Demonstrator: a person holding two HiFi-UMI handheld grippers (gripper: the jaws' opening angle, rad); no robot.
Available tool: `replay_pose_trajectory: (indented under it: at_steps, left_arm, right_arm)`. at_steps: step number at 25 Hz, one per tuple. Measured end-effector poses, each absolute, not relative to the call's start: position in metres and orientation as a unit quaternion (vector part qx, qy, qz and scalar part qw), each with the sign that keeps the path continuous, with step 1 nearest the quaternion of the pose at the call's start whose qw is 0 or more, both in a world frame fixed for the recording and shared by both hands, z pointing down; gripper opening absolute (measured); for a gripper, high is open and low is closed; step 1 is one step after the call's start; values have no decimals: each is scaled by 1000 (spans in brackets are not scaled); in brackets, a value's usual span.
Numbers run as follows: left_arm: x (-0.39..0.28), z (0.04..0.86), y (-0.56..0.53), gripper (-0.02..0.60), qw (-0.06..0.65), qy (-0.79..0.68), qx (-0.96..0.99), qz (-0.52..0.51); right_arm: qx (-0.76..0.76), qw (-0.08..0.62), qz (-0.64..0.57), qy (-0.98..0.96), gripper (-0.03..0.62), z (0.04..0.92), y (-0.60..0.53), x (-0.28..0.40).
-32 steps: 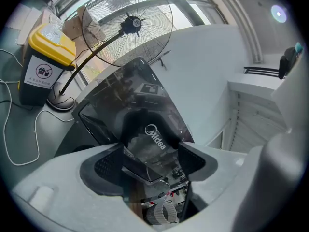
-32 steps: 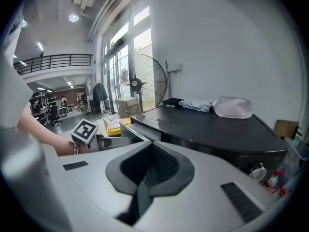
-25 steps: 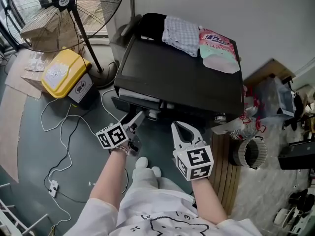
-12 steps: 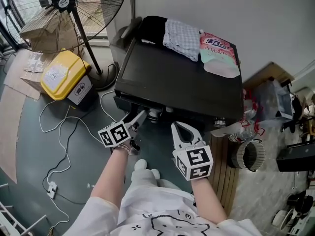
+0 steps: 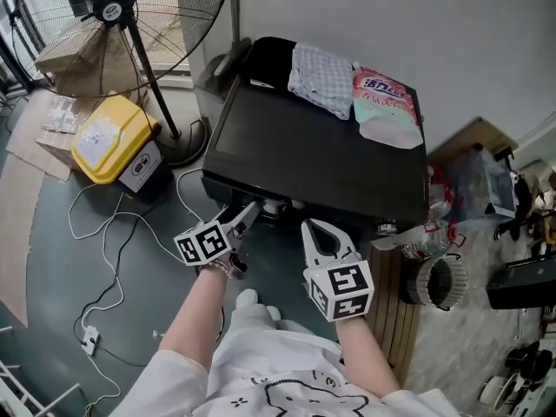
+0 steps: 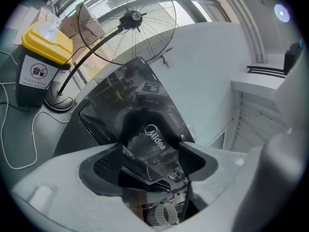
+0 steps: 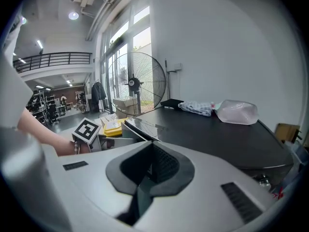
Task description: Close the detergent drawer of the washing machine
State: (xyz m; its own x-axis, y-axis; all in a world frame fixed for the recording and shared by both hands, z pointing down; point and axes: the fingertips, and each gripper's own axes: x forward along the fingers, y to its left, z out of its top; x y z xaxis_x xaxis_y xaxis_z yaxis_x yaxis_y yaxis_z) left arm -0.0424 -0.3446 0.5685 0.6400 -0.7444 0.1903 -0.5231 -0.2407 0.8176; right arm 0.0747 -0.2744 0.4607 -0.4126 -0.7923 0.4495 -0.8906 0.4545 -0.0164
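Since the detergent drawer [image 6: 153, 140] sat at the seven o'clock corner of the washing machine [image 5: 321, 155], well right of the yellow bin [image 5: 109, 133] at nine o'clock, I held my left gripper [image 5: 248, 211] straight at it. Its jaws stood wide apart with the drawer's front between them, clamped on nothing; I judged that suited a flat push. The drawer looked glossy and dark, a white brand mark on its face, and seemed to jut slightly from the machine's front. At five o'clock my right gripper [image 5: 318, 229] hung back, jaws together and empty, presumably because one tool was enough.
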Motion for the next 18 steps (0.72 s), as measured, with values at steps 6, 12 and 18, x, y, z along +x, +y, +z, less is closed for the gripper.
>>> replay_pose_trajectory:
  at_steps: [6, 12, 18]
  left_arm:
    - [-40, 568, -348, 354, 458, -406, 782, -122]
    - [-42, 574, -357, 356, 459, -400, 785, -117]
    - [-38, 571, -366, 360, 465, -382, 793, -95]
  right_arm:
    - [504, 194, 126, -832, -6, 461, -283, 69]
    - [507, 199, 130, -829, -5, 466, -288, 68]
    - [516, 198, 130, -823, -6, 464, -291, 68]
